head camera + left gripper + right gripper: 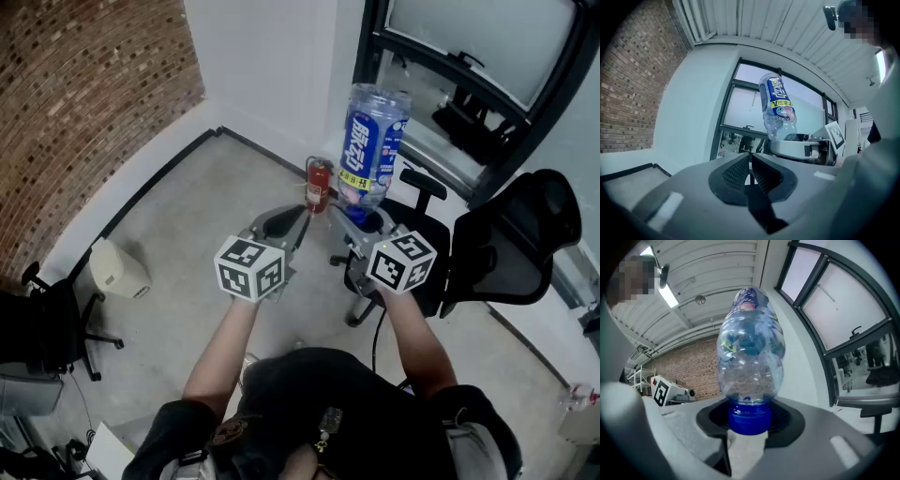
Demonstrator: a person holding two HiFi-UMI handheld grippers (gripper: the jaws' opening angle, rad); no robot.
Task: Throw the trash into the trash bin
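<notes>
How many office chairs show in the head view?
2: a black mesh chair at right; a second chair at the left edge, partly cut off. Others may be hidden.

The head camera looks steeply down from above the person onto the left tool (284,223) and right tool (364,221), with the floor (187,206) well below them. The left tool's camera looks level along its own jaws toward the window (740,110), and it catches the right tool and the bottle (777,110) on its right side. The right tool's camera sits very close behind the bottle and faces the brick wall (689,366), with the left tool at its left edge. All three views share the bottle.
</notes>
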